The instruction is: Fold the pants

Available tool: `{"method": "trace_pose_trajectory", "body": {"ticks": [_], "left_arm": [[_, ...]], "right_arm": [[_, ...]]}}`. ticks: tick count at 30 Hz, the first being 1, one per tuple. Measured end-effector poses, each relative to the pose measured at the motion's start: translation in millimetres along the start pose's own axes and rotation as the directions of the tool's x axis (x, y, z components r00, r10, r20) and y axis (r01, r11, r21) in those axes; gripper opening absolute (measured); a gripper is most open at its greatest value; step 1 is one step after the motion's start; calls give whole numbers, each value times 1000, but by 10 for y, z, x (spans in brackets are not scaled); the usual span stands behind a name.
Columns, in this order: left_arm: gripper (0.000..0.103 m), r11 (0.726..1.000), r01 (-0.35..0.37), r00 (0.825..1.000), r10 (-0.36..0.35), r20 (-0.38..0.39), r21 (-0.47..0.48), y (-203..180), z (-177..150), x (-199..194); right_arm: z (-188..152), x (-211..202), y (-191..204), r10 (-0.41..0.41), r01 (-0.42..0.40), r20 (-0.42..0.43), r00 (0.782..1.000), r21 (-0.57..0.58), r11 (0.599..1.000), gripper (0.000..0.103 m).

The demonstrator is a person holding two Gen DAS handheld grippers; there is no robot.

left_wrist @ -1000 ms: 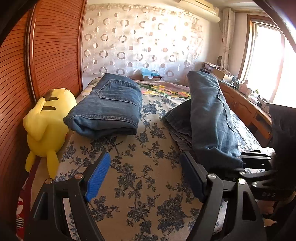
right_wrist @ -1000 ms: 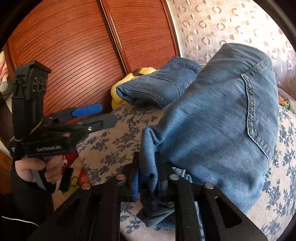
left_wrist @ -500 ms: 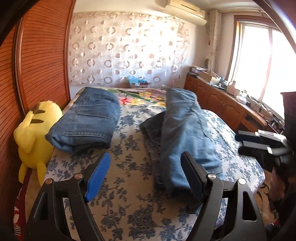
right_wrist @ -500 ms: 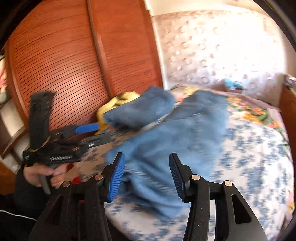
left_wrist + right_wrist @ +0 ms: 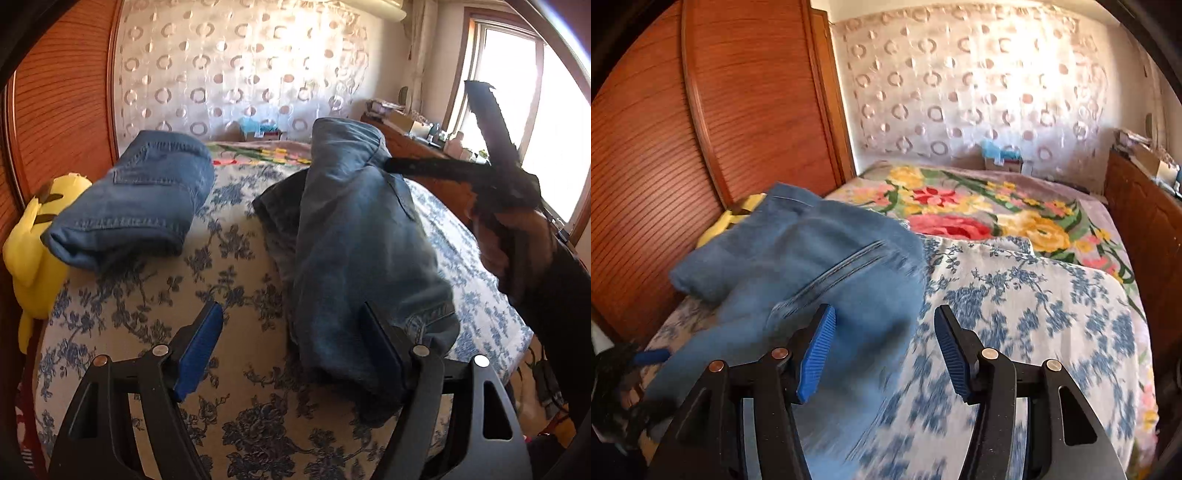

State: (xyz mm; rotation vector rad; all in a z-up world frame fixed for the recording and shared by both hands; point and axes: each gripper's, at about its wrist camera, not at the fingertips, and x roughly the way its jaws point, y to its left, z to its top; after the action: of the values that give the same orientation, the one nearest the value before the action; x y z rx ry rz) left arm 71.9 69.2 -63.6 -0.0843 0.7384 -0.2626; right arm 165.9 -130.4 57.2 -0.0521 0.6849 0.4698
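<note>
**Two pairs of jeans lie folded on the bed**

Two bundles of blue denim are what we count on the bed with the blue-flowered white cover [image 5: 236, 295], and that tells us most of the work is done. One, the neatly folded pair of blue jeans with a back pocket showing [image 5: 136, 206], sits near the yellow plush toy [image 5: 33, 251] at the bed's edge. The other, the longer folded blue denim pants [image 5: 362, 236], lies lengthwise in the middle of the bed, its near end between the fingers of our left gripper [image 5: 291, 343]; those jaws stand wide and we see no pad pressing the cloth.

Our right gripper [image 5: 882, 350] has just been opening its jaws, and nothing sits between them now: the pants [image 5: 820, 273] lie off to its left side (the picture is smeared there). In the left wrist view the hand [image 5: 517, 236] carrying that tool is lifted clear above the bed.

What seems left, in our judgement, is one more fold to shorten this bundle to match the first, or simply tidying it.
</note>
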Motion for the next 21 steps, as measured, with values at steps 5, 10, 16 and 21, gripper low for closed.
{"method": "trace_pose_trajectory", "body": {"ticks": [5, 10, 16, 21], "left_arm": [[77, 1000, -9, 1000, 8, -29, -13, 68, -51, 70], [77, 999, -1, 999, 0, -46, -39, 87, -62, 141], [77, 999, -2, 997, -1, -79, -32, 82, -114, 258], [72, 999, 17, 997, -20, -73, -43, 108, -168, 241]], "right_arm": [[245, 351, 54, 70, -72, -58, 996, -21, 997, 79], [273, 714, 93, 96, -101, -109, 989, -37, 994, 90], [344, 741, -59, 109, -112, -130, 985, -9, 994, 91], [370, 428, -104, 132, -132, -79, 988, 7, 991, 91]]}}
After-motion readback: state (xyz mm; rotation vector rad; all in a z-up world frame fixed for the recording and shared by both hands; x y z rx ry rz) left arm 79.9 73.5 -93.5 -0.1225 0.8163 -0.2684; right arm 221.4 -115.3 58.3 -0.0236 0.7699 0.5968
